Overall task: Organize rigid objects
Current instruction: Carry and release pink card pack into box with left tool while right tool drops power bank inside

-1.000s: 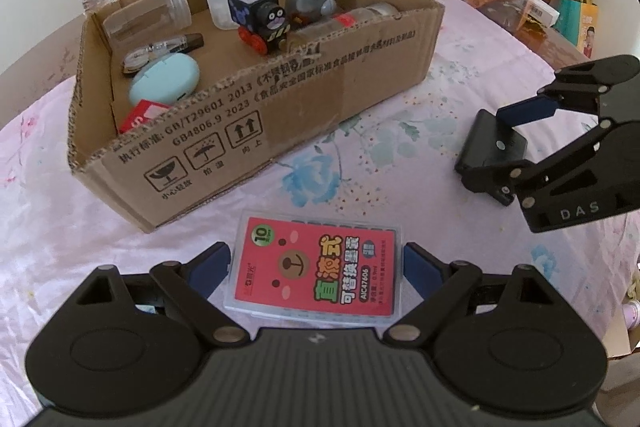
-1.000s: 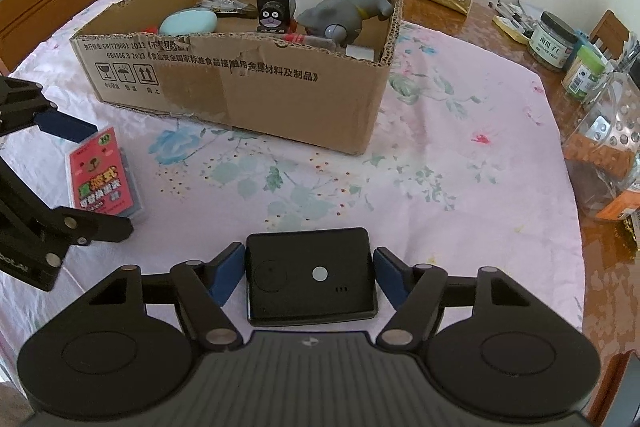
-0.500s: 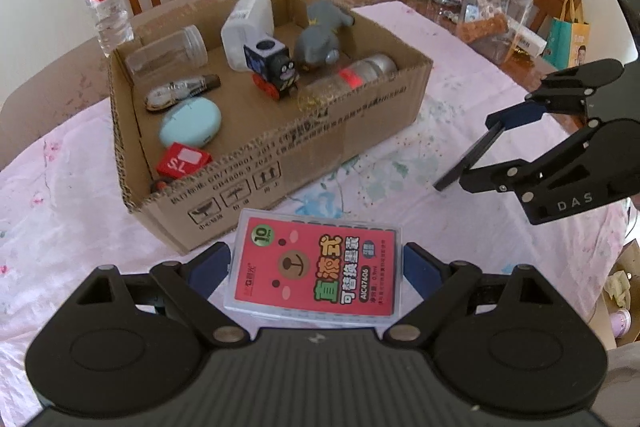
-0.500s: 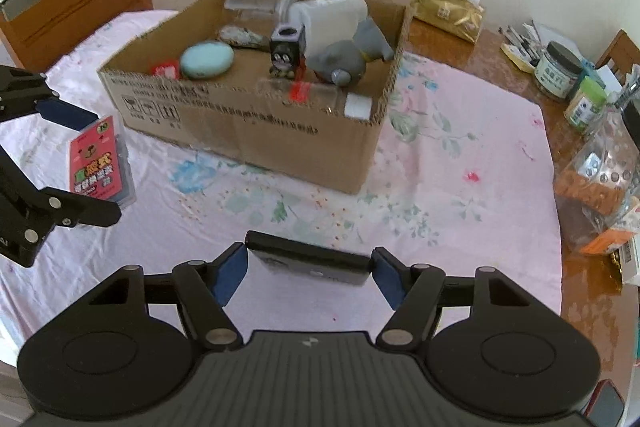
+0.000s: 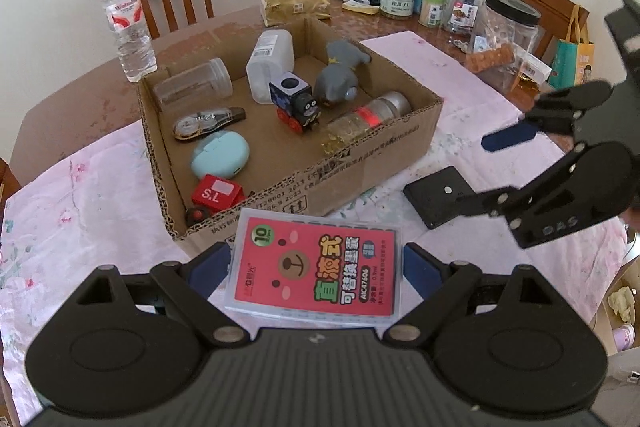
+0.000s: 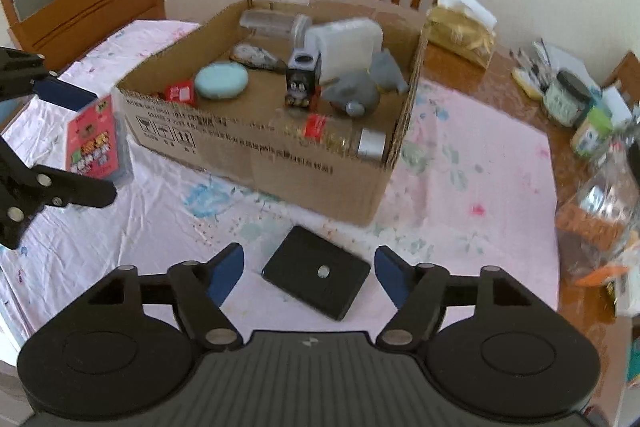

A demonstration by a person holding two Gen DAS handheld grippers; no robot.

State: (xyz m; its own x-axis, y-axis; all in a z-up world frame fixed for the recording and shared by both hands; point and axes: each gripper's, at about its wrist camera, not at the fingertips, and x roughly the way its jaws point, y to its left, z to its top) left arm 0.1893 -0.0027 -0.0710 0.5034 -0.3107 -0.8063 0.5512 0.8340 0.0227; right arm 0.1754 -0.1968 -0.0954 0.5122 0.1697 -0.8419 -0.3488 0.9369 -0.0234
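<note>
Nearest me, my left gripper (image 5: pixel 316 267) is clenched on the red refill case (image 5: pixel 316 267), which rides clear of the tablecloth (image 5: pixel 80 211) just short of the cardboard box (image 5: pixel 360 163). My right gripper (image 6: pixel 309 273) has just been opening: half a second ago the black flat device (image 6: pixel 316 271) was pinched up on edge between its pads, and now it lies flat on the cloth below the spread jaws, touching neither pad. I judge that a dropped pickup, so this item needs regrasping. Beyond, the box already holds a toy train (image 5: pixel 296 105), grey figure (image 5: pixel 338 77), teal case (image 5: pixel 219 159) and bottles, with room left inside.
</note>
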